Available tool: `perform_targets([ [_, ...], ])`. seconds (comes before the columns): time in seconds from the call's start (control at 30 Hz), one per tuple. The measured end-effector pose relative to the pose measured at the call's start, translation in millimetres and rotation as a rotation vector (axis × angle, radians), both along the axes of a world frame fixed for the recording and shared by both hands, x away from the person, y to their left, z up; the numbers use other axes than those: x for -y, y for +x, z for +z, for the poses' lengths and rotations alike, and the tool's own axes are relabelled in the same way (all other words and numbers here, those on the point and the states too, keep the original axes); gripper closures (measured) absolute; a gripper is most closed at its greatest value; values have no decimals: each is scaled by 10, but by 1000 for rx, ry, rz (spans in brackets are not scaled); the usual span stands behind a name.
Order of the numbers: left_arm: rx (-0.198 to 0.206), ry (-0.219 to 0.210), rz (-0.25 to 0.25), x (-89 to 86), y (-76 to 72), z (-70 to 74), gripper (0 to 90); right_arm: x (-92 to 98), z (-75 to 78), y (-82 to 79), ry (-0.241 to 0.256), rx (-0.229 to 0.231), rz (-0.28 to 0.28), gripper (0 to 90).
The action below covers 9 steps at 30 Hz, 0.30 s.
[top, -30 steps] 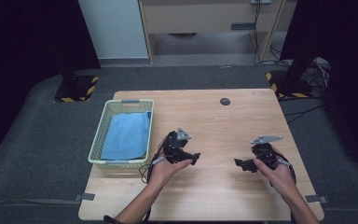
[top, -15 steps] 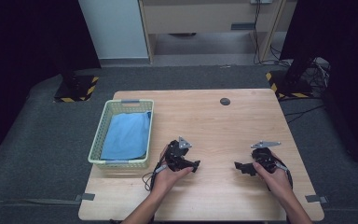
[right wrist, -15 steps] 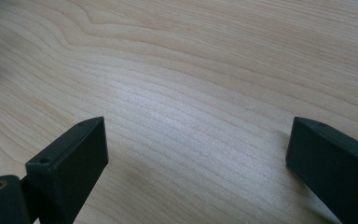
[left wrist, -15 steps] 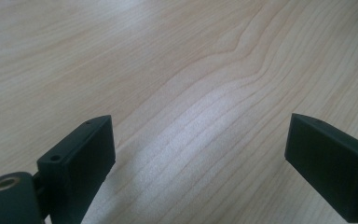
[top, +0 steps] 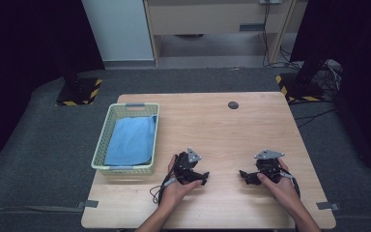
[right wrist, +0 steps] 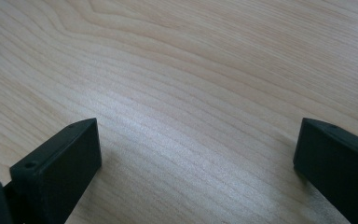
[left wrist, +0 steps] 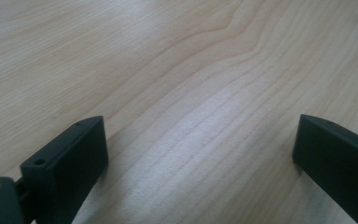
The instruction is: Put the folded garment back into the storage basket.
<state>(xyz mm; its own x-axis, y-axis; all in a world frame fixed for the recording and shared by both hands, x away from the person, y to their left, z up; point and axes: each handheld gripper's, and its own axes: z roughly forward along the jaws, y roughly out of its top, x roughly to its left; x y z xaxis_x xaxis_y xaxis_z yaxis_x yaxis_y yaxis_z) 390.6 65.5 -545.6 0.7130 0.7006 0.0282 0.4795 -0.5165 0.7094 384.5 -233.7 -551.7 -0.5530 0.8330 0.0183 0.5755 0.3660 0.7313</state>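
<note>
Near the table's front edge, my left gripper (top: 204,179) rests low on the wooden table (top: 207,125), held by a hand, its jaws pointing right. My right gripper (top: 244,175) sits about a hand's width to its right, jaws pointing left toward it. In the left gripper view the left gripper (left wrist: 200,140) stands open, with bare wood between its black jaws. The right gripper (right wrist: 198,144) in the right gripper view is likewise open over bare wood grain. A pale green basket (top: 107,140) at the table's left holds a folded blue cloth (top: 131,140).
A small dark round disc (top: 233,105) lies near the table's far edge. Beyond the table are a grey carpet, a pale cabinet and black stands with yellow-black striped bases. A cable trails from the left gripper toward the front edge.
Both grippers have moved down toward the table's front edge and closer to the person, lowering onto the wood. The basket and cloth have not moved.
</note>
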Motion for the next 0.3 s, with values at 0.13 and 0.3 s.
perform_targets([
  [0.13, -3, -1, -8, 2, -20, -1, 5, 3, -3, -20, -14, 4, 3, 8],
  [0.3, -6, 1, -21, -15, -60, -1, 0, 29, -3, -47, -13, 3, 23, 8],
])
